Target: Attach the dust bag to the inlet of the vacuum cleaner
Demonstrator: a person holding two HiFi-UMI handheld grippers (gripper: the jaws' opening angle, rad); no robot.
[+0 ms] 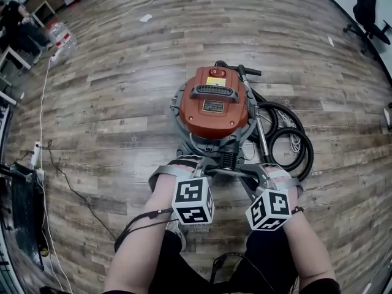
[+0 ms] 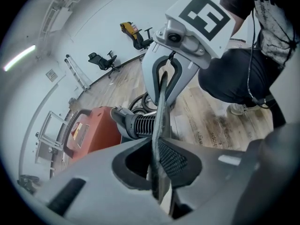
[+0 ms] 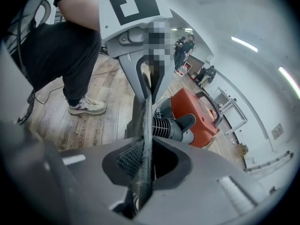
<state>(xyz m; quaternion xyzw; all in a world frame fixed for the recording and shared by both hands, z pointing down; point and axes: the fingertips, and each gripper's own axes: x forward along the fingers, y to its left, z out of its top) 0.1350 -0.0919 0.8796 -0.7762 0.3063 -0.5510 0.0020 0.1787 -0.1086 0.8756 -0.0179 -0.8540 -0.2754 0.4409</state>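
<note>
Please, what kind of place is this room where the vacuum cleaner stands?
Probably an office or a lab workroom, not a home. It has a wide wood-plank floor, rolling office chairs near the wall, and what looks like a power strip with long cables on the floor.

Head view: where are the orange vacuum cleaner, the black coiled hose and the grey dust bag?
orange vacuum cleaner (image 1: 214, 112), head view, its lid.
black coiled hose (image 1: 289, 129), head view, a loop.
grey dust bag (image 1: 228, 171), head view, stretched edge.
</note>
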